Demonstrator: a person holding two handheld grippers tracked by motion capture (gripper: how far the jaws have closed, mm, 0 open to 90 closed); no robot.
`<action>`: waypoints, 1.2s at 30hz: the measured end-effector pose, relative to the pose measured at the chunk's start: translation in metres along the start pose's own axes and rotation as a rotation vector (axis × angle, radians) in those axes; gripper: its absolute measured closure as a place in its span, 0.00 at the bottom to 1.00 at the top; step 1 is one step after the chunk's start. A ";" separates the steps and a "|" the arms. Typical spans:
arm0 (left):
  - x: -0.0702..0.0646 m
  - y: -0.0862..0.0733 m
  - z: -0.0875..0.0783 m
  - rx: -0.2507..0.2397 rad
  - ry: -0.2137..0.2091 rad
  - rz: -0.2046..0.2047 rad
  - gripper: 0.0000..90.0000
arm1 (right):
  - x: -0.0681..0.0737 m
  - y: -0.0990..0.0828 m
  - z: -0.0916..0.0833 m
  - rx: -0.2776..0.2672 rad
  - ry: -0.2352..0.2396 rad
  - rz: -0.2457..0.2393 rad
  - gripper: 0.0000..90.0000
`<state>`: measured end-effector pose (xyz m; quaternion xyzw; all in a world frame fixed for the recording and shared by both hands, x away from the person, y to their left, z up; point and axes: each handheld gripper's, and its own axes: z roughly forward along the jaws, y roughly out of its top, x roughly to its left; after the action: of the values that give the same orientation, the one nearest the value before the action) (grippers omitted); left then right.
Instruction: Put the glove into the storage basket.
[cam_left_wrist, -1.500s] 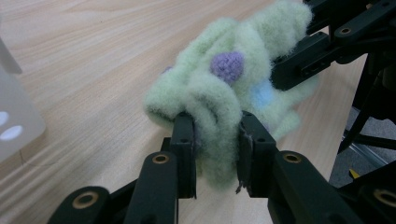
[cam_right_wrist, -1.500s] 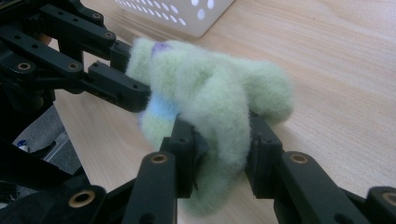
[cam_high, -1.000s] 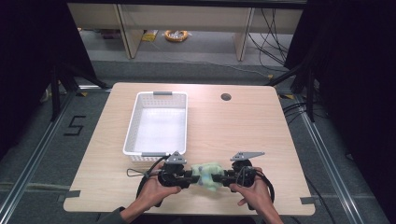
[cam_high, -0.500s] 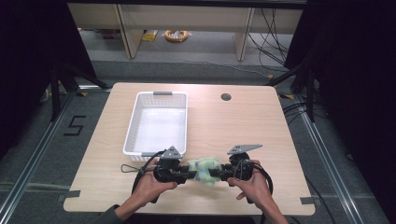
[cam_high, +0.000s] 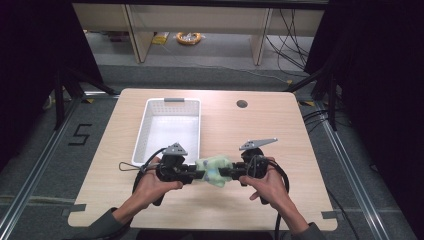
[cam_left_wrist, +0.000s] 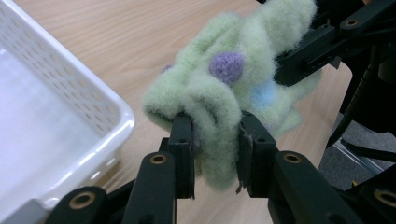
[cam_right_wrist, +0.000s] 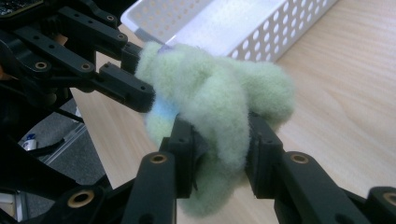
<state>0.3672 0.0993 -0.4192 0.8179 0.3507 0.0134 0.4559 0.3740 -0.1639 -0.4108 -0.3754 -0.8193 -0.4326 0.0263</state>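
A fluffy pale green cloth (cam_high: 214, 170) with purple and blue spots hangs bunched between the two grippers, above the table's front half. My left gripper (cam_high: 199, 174) is shut on its left end; in the left gripper view the cloth (cam_left_wrist: 229, 93) is pinched between that gripper's (cam_left_wrist: 215, 154) black pads. My right gripper (cam_high: 225, 173) is shut on the other end, and the right gripper view has the cloth (cam_right_wrist: 219, 102) squeezed between its own pads (cam_right_wrist: 217, 156). In each gripper view, the other gripper's jaws grip the far side of the cloth.
A white perforated basket (cam_high: 145, 131) stands on the wooden table (cam_high: 250, 130), just behind and left of the grippers, its rim close to the left gripper (cam_left_wrist: 93, 107). A round cable hole (cam_high: 242, 104) lies at the back right. Floor and frame rails surround the table.
Both hands have lifted together, carrying the green cloth up off the table and a little away from its front edge. The grips look unchanged.
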 end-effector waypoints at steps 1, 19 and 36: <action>0.002 0.003 -0.002 -0.005 0.002 0.000 0.78 | 0.001 0.004 0.000 0.003 0.001 0.004 0.76; 0.052 0.024 -0.053 0.000 0.084 -0.050 0.78 | 0.017 0.077 0.037 0.035 0.001 -0.055 0.76; 0.112 0.006 -0.056 0.065 0.135 -0.144 0.78 | 0.011 0.108 0.114 0.134 0.015 -0.034 0.75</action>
<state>0.4357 0.2039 -0.4157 0.8022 0.4386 0.0242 0.4044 0.4670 -0.0371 -0.4032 -0.3557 -0.8523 -0.3801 0.0502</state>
